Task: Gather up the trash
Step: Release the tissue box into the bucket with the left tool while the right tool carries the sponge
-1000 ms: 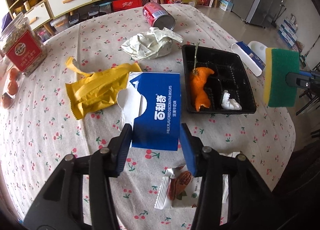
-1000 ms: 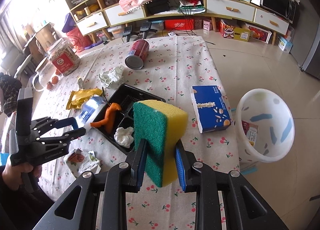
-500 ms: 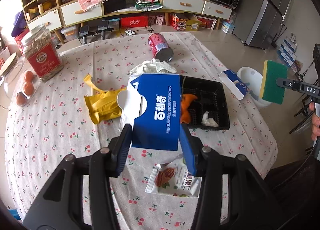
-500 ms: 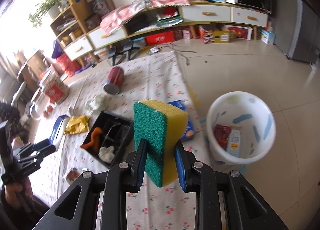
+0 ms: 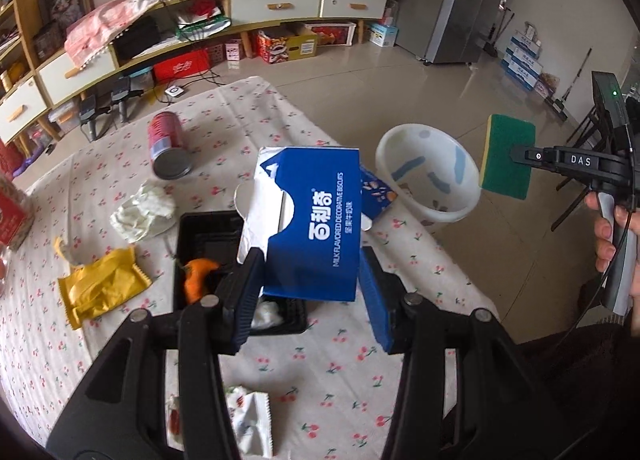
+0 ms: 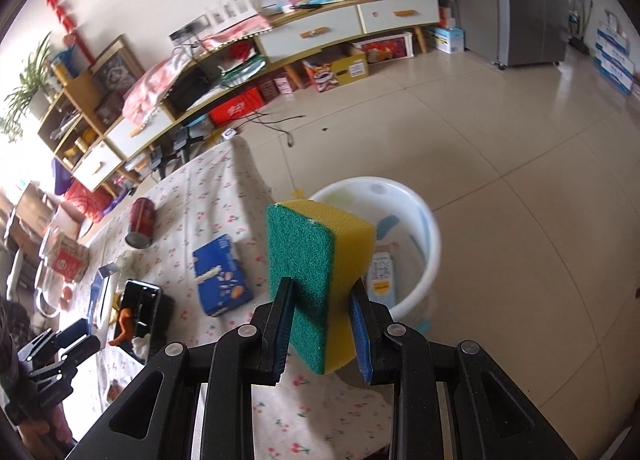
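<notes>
My left gripper is shut on an opened blue biscuit box and holds it in the air above the table, over a black tray. My right gripper is shut on a green and yellow sponge, held in front of the white trash bin on the floor. The bin stands just past the table's right edge, with packaging inside. The sponge hangs right of the bin in the left wrist view.
On the cherry-print tablecloth lie a red can, crumpled white paper, a yellow wrapper, a white snack wrapper and a second blue box. The tray holds orange peel and a tissue.
My left gripper lifted the blue box off the table and carried it right, toward the bin. My right gripper swung the sponge from above the table out over the bin.
</notes>
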`<state>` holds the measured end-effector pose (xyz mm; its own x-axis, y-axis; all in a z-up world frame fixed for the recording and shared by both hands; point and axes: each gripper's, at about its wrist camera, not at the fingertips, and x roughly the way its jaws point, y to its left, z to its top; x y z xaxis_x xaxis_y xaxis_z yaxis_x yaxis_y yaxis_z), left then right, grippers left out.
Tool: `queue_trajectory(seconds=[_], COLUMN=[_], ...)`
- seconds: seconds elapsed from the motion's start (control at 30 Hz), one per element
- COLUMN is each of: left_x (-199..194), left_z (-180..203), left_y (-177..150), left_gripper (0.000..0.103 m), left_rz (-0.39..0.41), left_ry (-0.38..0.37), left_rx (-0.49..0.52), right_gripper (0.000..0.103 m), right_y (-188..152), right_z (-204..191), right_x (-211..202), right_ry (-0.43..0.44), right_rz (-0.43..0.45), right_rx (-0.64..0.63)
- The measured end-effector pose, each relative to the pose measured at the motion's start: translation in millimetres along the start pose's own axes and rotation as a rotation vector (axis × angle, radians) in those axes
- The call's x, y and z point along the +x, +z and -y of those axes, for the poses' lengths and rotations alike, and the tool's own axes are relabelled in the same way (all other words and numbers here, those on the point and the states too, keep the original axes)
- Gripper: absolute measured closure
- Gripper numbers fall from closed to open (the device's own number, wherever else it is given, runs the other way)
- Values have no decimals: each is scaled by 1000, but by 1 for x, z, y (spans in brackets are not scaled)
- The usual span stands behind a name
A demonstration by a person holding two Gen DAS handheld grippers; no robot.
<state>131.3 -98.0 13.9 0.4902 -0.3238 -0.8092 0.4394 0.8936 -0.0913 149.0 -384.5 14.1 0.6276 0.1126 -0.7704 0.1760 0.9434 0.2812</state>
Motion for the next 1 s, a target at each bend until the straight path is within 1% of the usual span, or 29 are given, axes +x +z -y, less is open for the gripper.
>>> queue_trajectory(seconds=[0.3,0.5,0.6,0.73,1.0], left_x=[51,79,95,112,127], left_z=[67,102,112,121,128], left_y=[36,54,61,65,67], left_gripper=[53,53,53,53,53], left_rz=[-43,-63,-76,-85,-79], left_ry=[-75,-96,-112,-103,-91], left_rx=[79,126,120,130,137], right_gripper=[75,75,75,75,75], right_y=[-7,-9,-8,-7,-5], right_z=[55,79,86,90,93], right_x=[-6,-11,-12,-10,-4], right_ry=[-23,-22,-22,-22,-35], right_rz=[-7,-3,-4,-5,-21], right_rx=[76,124,142,156,162])
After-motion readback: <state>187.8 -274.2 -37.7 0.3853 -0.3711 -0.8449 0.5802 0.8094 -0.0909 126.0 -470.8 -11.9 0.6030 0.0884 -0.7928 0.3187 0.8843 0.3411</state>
